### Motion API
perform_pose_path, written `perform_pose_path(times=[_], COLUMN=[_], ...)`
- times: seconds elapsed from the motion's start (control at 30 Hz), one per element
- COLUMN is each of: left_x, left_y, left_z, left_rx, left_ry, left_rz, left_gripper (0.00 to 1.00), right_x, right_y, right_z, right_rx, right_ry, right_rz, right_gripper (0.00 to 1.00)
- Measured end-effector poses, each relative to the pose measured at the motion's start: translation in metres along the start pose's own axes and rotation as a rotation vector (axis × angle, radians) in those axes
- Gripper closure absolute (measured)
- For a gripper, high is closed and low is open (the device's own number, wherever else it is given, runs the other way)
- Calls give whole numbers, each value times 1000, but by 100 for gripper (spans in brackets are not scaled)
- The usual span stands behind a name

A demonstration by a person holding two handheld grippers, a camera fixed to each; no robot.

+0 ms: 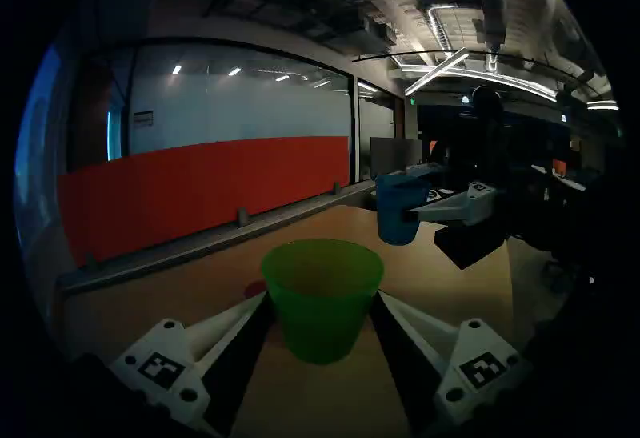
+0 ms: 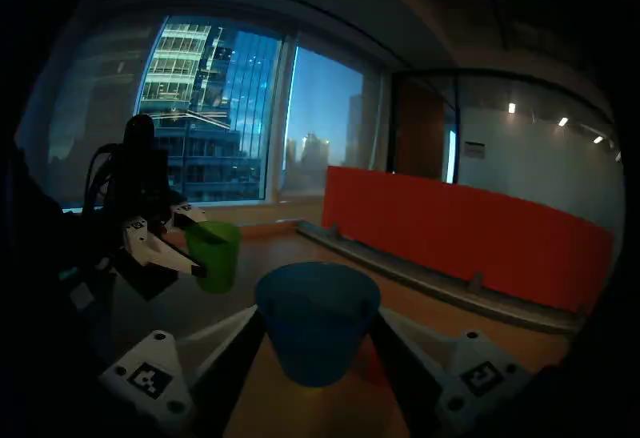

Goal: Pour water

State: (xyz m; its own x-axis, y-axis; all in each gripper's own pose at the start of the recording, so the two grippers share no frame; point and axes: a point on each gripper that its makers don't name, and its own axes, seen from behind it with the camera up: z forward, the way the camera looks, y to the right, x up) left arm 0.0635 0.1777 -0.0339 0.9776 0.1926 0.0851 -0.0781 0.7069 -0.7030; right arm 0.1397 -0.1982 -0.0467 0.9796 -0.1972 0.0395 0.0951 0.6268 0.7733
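Note:
In the left gripper view a green cup [image 1: 323, 298] stands upright between my left gripper's [image 1: 322, 318] two white fingers, which press on its sides. Farther off to the right in that view, my right gripper [image 1: 404, 212] holds a blue cup [image 1: 398, 208] above the wooden table [image 1: 448, 278]. In the right gripper view the blue cup [image 2: 318, 322] sits upright between my right gripper's [image 2: 318, 334] fingers. The left gripper [image 2: 204, 258] shows at the left with the green cup [image 2: 214, 254]. Both cups are held apart, lifted off the table.
An orange-red partition [image 1: 208, 186] with a grey rail runs along the table's far edge. Large windows [image 2: 212, 114] with city buildings lie behind the left gripper. A small red spot [image 1: 254, 287] lies on the table behind the green cup.

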Motion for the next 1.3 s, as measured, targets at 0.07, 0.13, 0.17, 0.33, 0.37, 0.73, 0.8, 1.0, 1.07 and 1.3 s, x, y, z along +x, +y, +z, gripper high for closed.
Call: perform_pose_path(times=[0.07, 0.13, 0.17, 0.33, 0.37, 0.73, 0.8, 1.0, 1.07, 1.3], left_x=[1, 2, 3, 6, 6, 10, 11, 12, 13, 14], left_y=[1, 2, 2, 5, 6, 12, 14, 22, 24, 29], left_z=[0, 0, 0, 2, 2, 5, 5, 8, 10, 13], left_rx=[-1, -3, -5, -10, -10, -17, -20, -34, -37, -47], left_ry=[5, 9, 11, 28, 32, 56, 60, 67, 70, 78], left_rz=[1, 3, 4, 6, 6, 10, 11, 12, 13, 10], left_gripper=[18, 18, 18, 18, 18, 18, 18, 18, 18, 19], right_x=[2, 3, 4, 12, 14, 33, 36, 46, 50, 63], right_y=[0, 0, 0, -1, -1, 3, 4, 7, 8, 13], right_z=[1, 2, 3, 7, 8, 18, 20, 26, 27, 33], right_rx=[2, 4, 4, 12, 14, 16, 17, 14, 12, 0], right_ry=[2, 2, 2, 6, 7, 13, 13, 15, 17, 28], right_rz=[-3, -11, -15, -41, -47, -146, -166, -228, -249, -318], right_gripper=[12, 12, 12, 12, 12, 12, 12, 12, 13, 13])
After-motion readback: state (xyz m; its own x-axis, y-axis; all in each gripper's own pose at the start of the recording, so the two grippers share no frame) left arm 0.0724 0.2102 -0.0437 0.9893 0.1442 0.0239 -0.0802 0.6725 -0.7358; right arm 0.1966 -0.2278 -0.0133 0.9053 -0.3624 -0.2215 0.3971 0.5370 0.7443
